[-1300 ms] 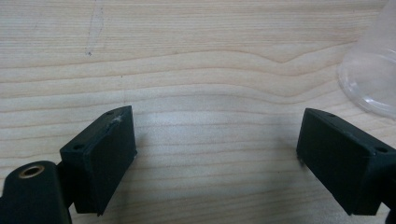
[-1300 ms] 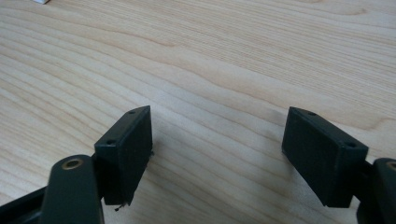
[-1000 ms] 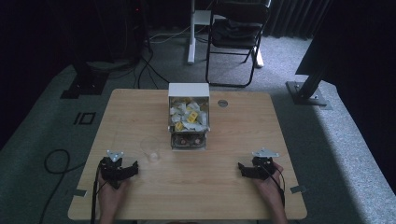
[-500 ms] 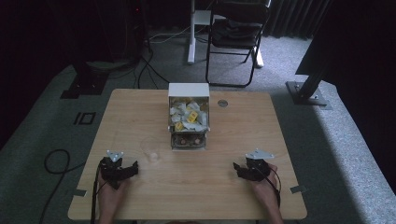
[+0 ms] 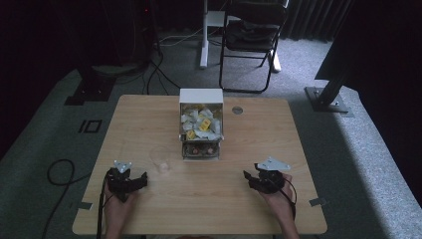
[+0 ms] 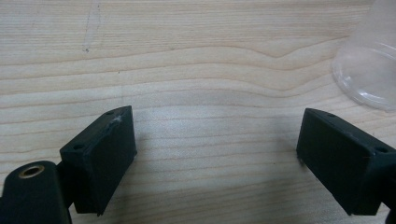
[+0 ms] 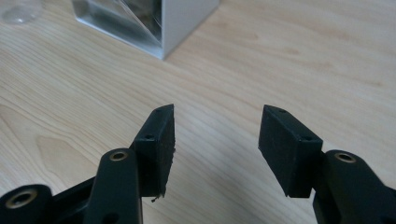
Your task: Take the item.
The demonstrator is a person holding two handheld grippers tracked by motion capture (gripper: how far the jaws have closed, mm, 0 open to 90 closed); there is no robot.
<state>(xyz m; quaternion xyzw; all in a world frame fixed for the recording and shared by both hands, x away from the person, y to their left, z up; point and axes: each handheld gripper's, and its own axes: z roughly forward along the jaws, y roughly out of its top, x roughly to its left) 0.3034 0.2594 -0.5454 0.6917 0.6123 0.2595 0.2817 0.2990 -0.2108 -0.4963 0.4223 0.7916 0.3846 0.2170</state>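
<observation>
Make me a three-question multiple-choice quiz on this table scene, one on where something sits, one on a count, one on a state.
1. Where is the clear plastic cup?
A. just left of the dispenser box
B. at the table's far right corner
C. between the right gripper's jaws

2. How many grippers are on the wooden table?
A. one
B. two
C. three

3. How do the left gripper jaws stand?
A. shut on the cup
B. open with bare wood between them
C. shut on a packet

Answers: 1 A, the high view shows it beside the box's front left. 2 B, one in each hand, including the right gripper. 3 B, the left gripper view shows a wide gap over wood.
</observation>
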